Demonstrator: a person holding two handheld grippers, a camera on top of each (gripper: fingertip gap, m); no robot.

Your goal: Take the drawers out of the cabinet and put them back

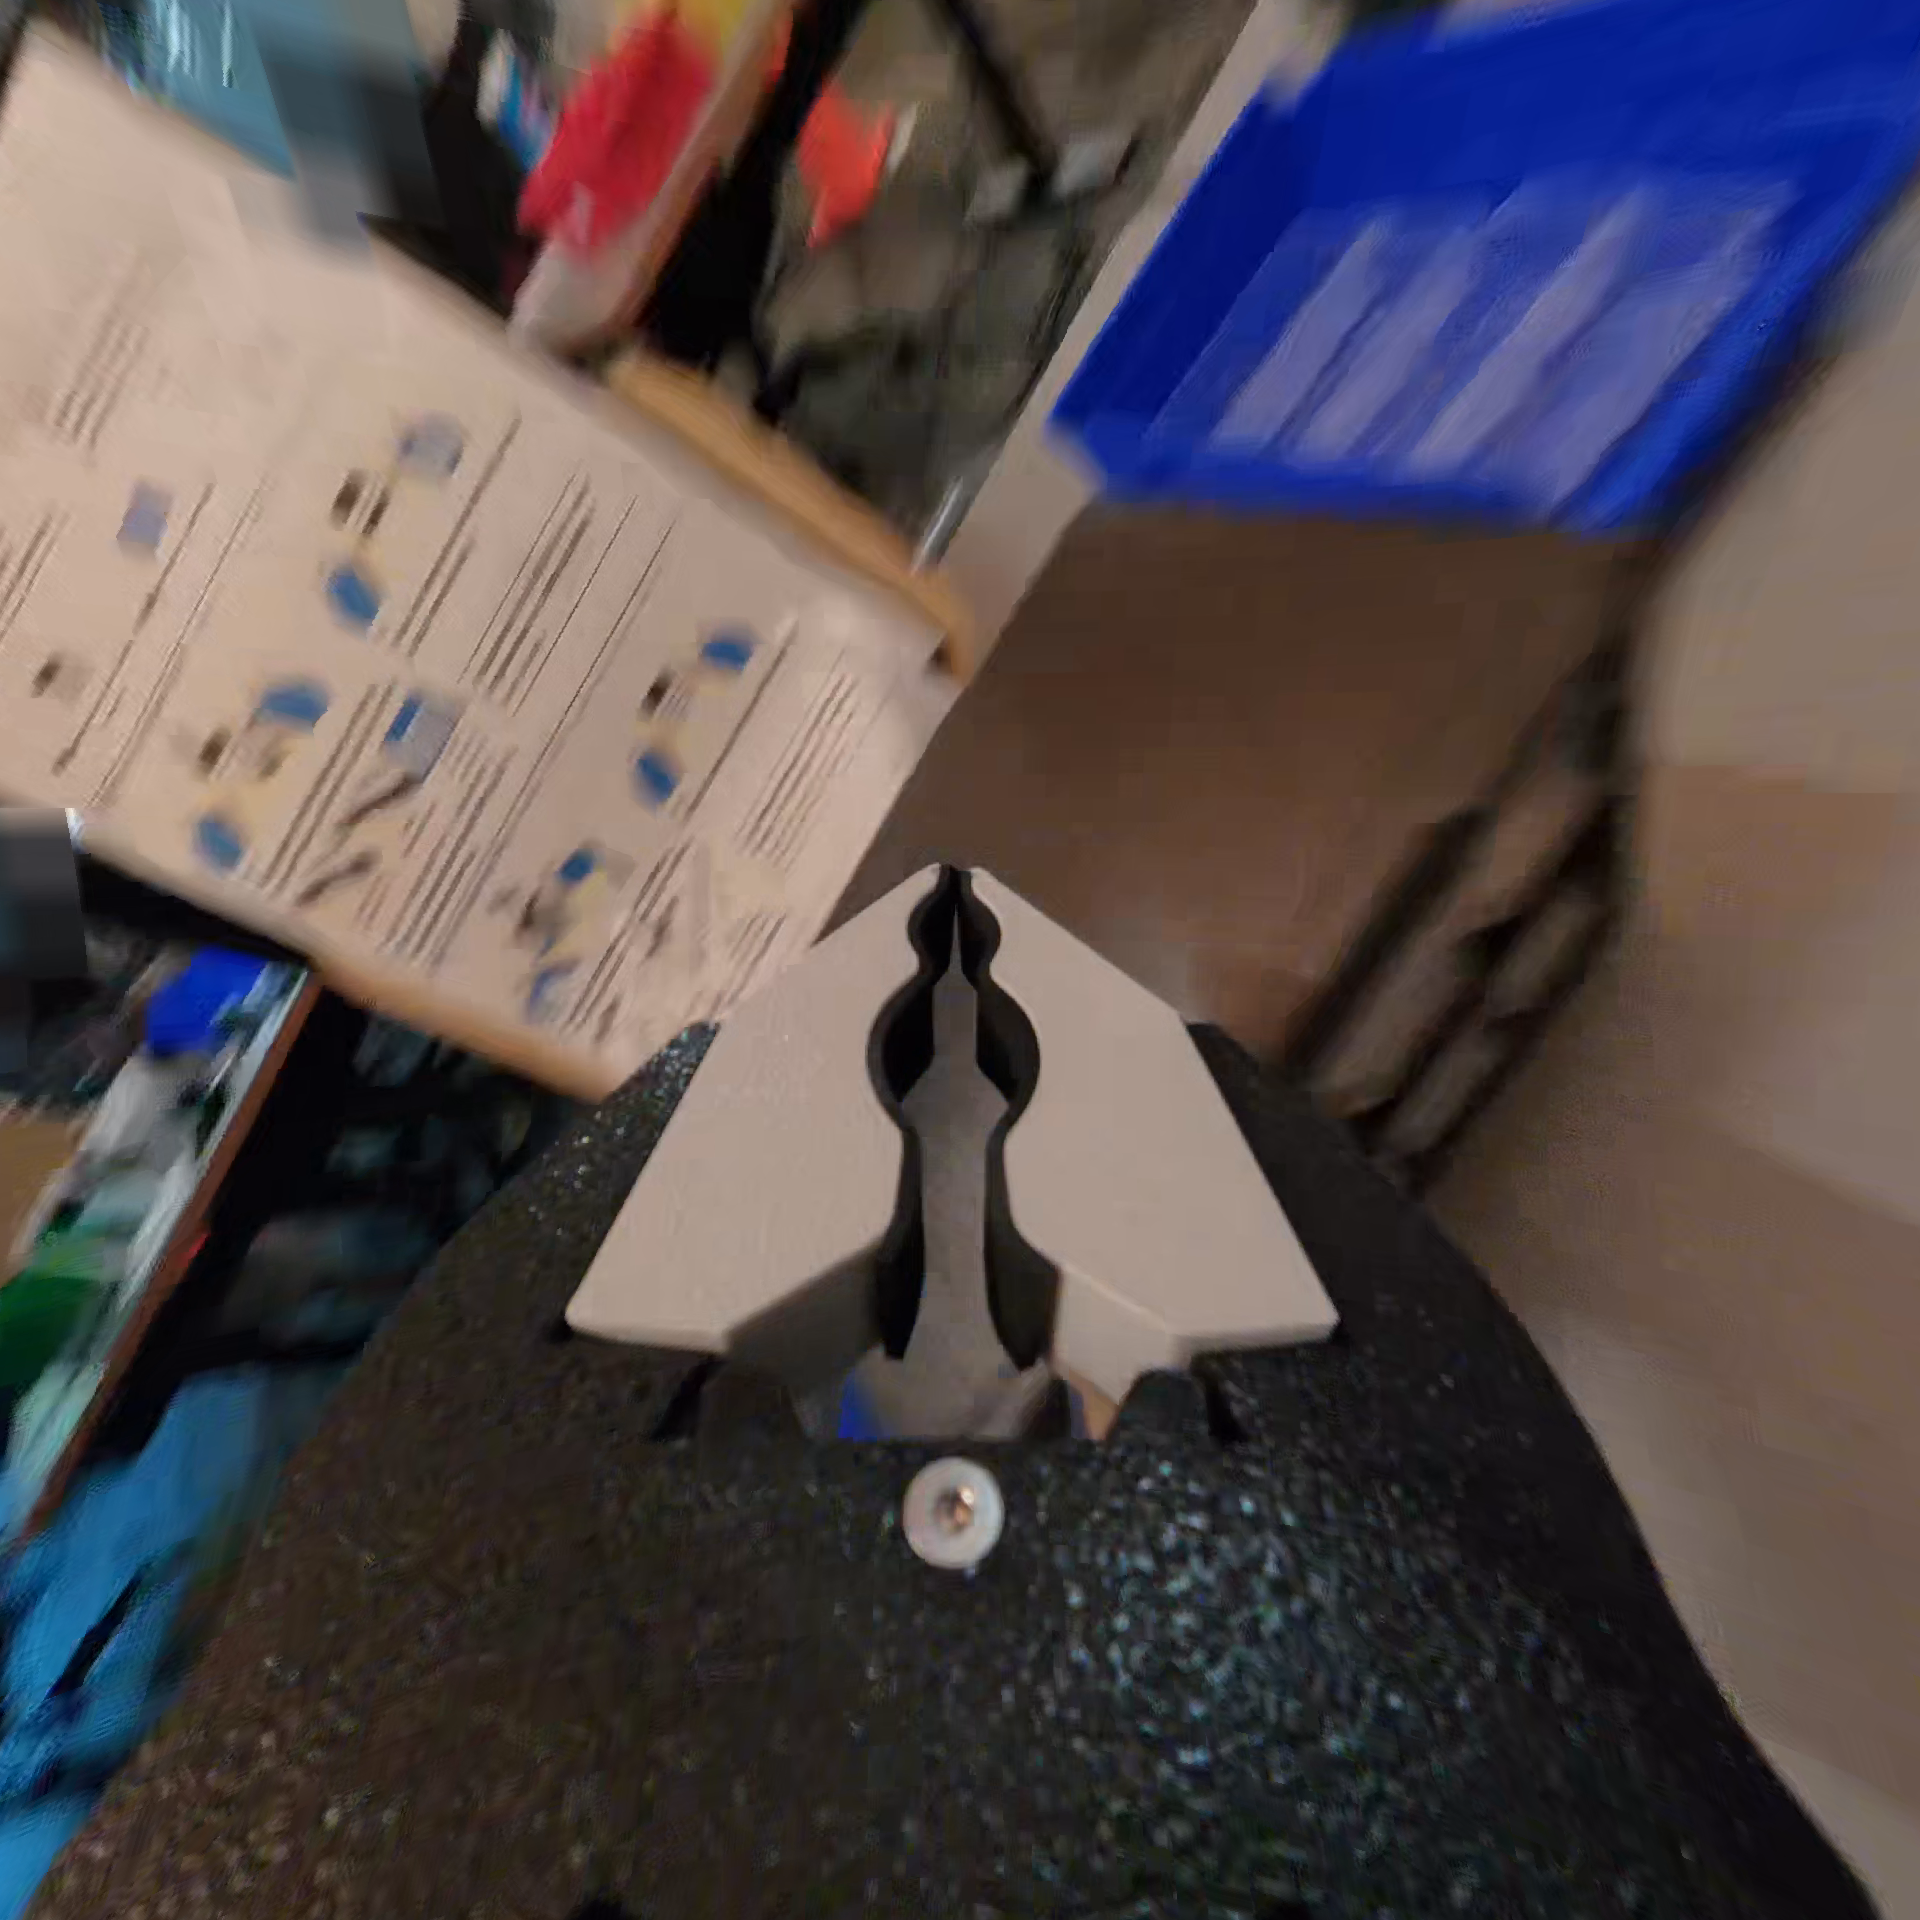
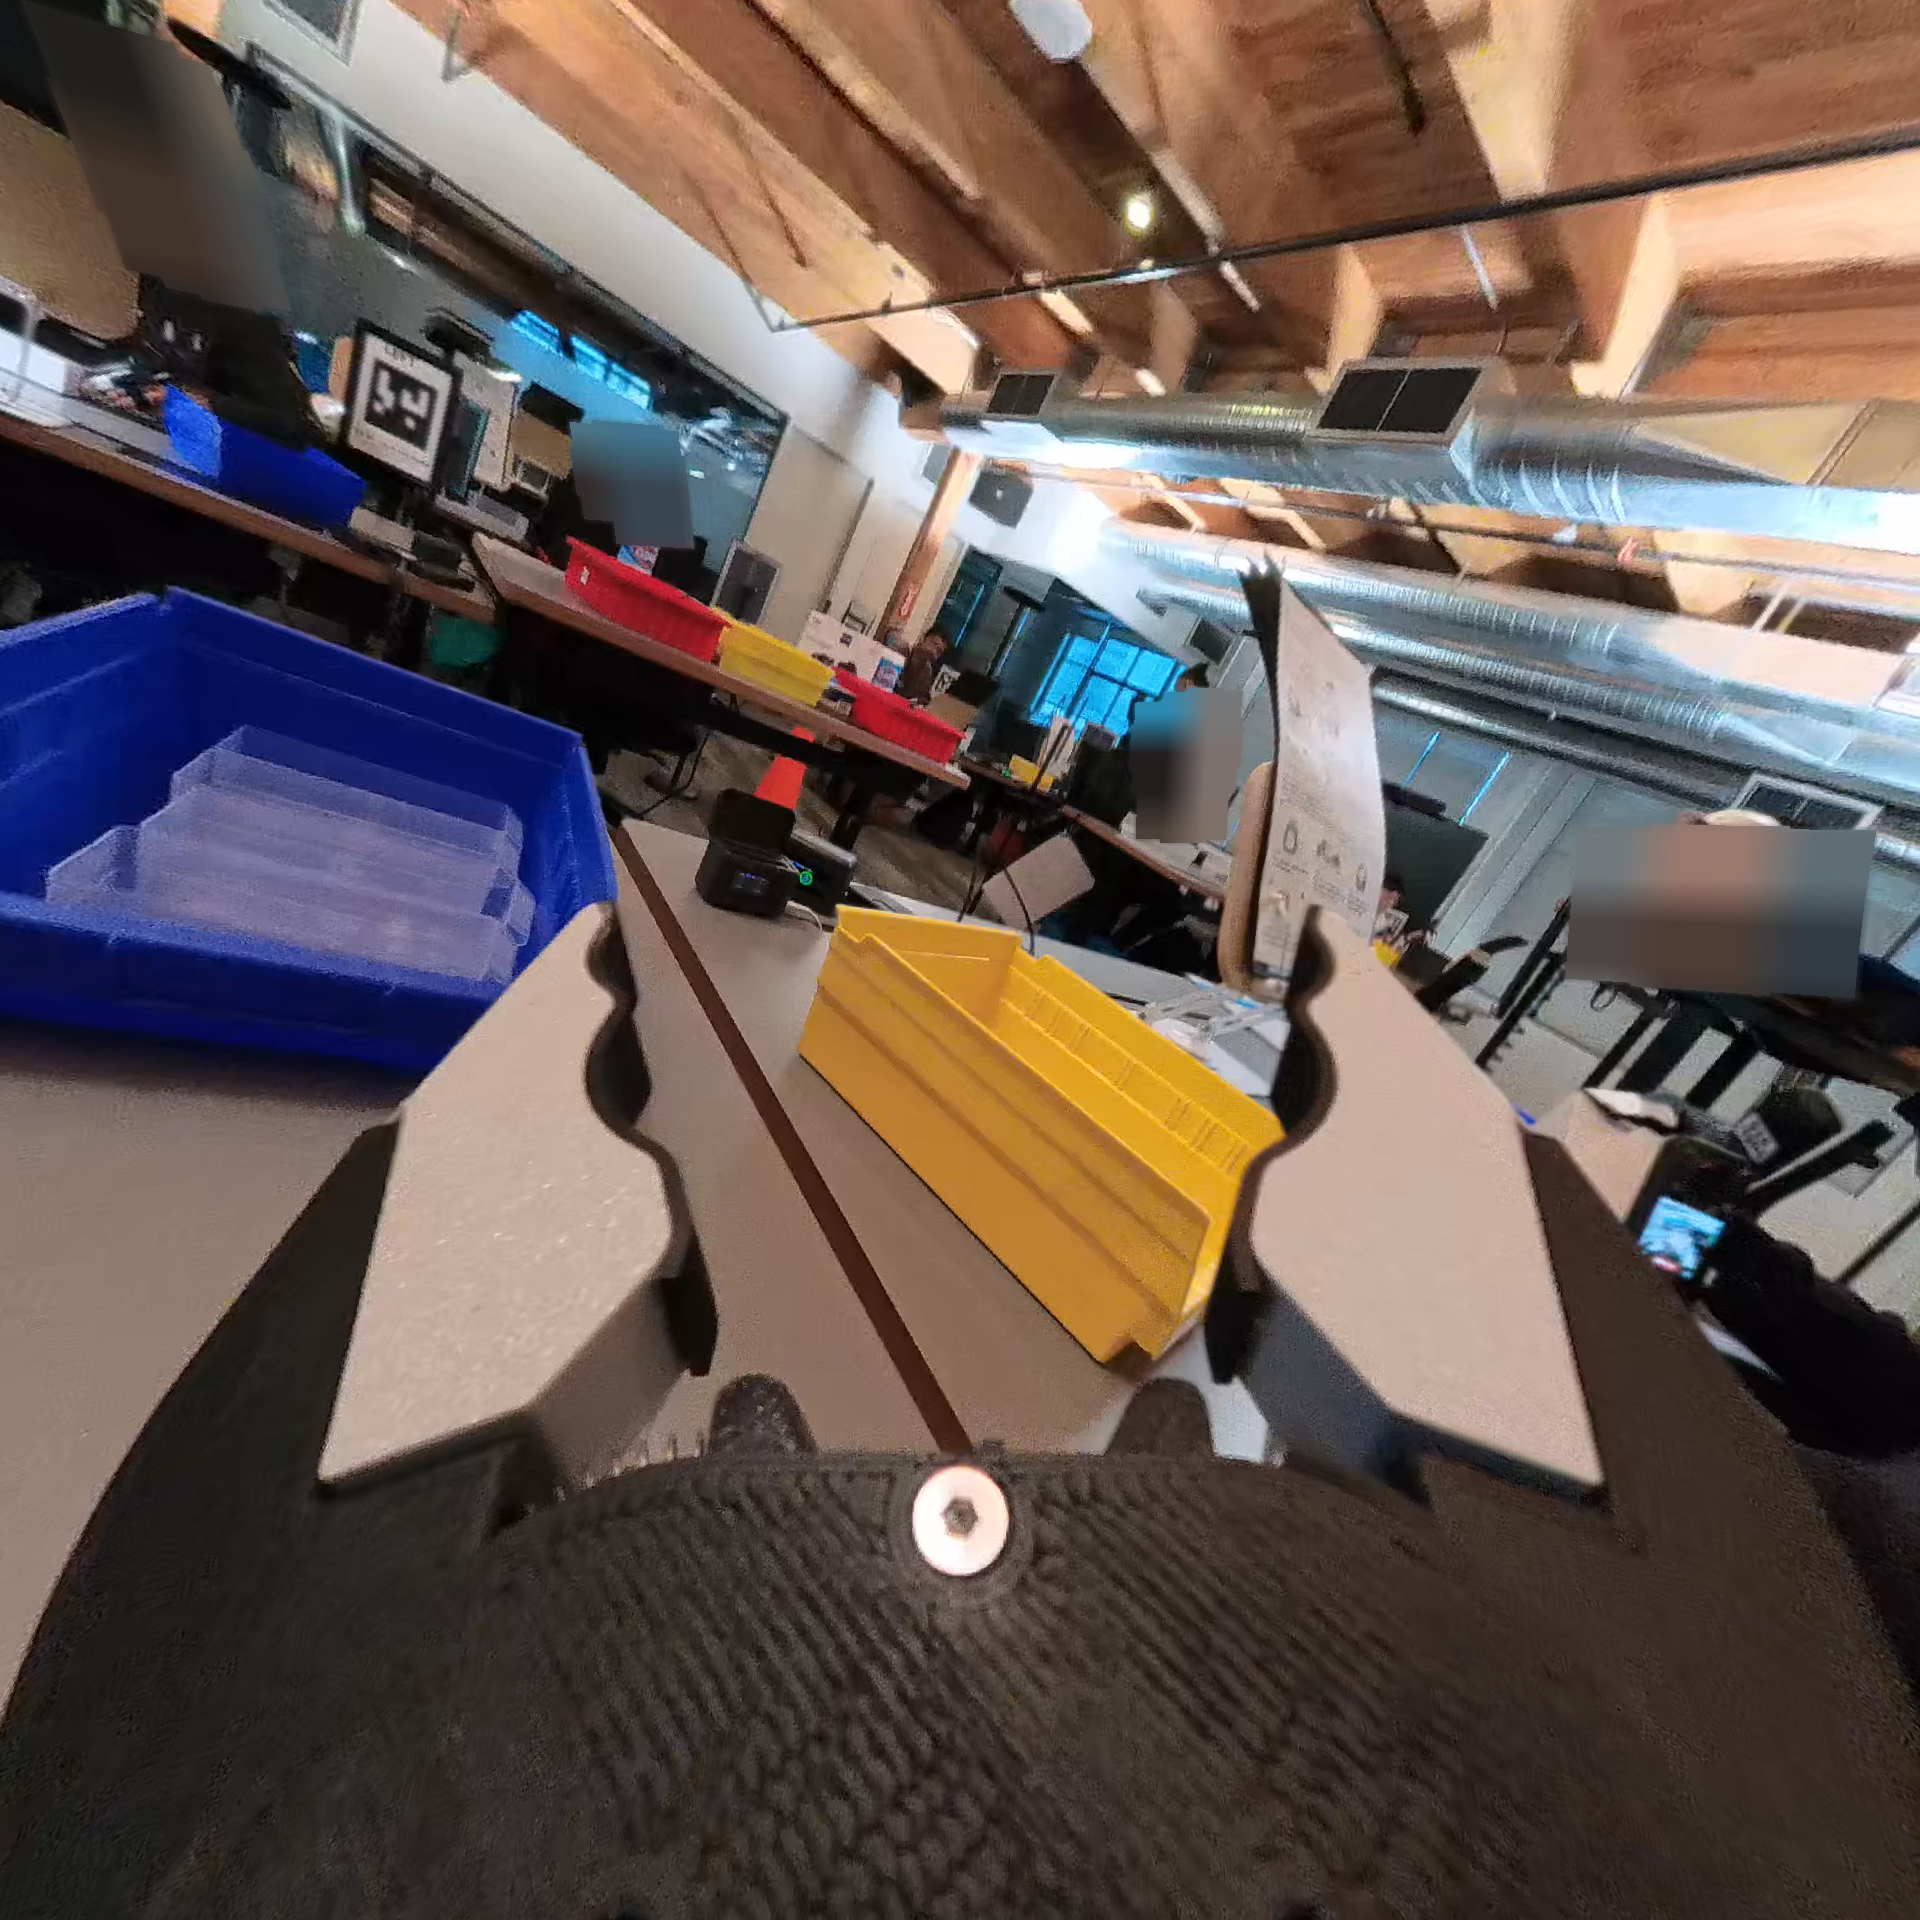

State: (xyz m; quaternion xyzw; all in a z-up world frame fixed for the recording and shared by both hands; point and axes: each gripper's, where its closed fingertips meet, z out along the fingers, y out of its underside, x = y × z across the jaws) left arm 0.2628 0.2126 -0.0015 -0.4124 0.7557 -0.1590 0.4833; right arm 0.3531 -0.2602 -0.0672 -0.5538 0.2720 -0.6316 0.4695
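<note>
Yellow bin (image 2: 1029, 1122), orange cone (image 2: 784, 777)

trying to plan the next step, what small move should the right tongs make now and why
Probably swing the right tongs left toward the blue bin and lower them over the clear drawers stacked inside. They are wide open and empty, pointing past the yellow bin on the table. The left tongs look shut and empty, and their view is blurred.

We see a workshop room: exposed wooden ceiling beams (image 2: 1299, 125), silver ventilation ducts (image 2: 1558, 478), white walls (image 2: 665, 249), blue-lit windows (image 2: 1101, 675), and long tables (image 2: 665, 644) carrying coloured bins.
</note>
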